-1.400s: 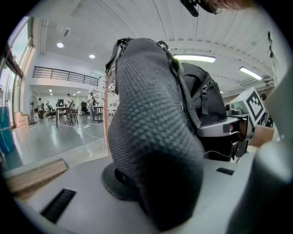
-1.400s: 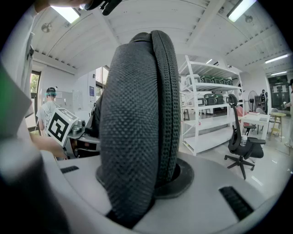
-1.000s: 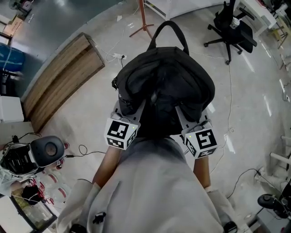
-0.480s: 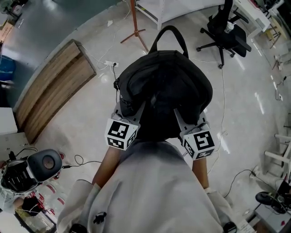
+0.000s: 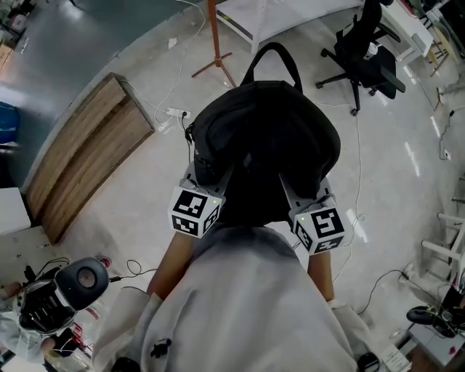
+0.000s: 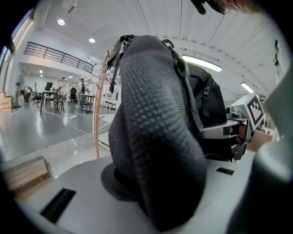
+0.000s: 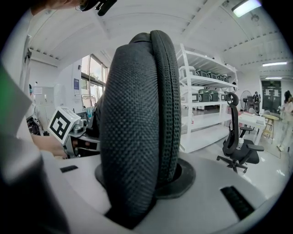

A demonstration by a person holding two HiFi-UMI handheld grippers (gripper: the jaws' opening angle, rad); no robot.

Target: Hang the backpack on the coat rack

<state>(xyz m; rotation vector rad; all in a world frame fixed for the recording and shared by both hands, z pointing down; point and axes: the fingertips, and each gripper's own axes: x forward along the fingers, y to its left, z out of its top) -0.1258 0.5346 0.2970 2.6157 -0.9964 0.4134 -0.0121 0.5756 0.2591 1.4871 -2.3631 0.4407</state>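
A black backpack (image 5: 269,138) hangs in front of the person, its top handle (image 5: 272,54) pointing away. My left gripper (image 5: 211,173) is shut on the left padded shoulder strap (image 6: 151,137), which fills the left gripper view. On the other side my right gripper (image 5: 299,183) is shut on the right shoulder strap (image 7: 137,128). The coat rack (image 5: 213,43), a reddish-brown pole on splayed legs, stands on the floor just beyond the backpack and slightly left. It also shows in the left gripper view as the coat rack pole (image 6: 97,123).
A low wooden platform (image 5: 87,145) lies on the floor at left, with a power strip (image 5: 174,112) and cables near the rack. A black office chair (image 5: 363,51) stands at upper right, a white frame (image 5: 283,14) behind the rack. Gear sits at lower left (image 5: 65,287).
The person has walked on with the backpack: the floor, wooden platform and chair have slid through the head view and the rack's foot lies nearer. Both grips on the straps are unchanged.
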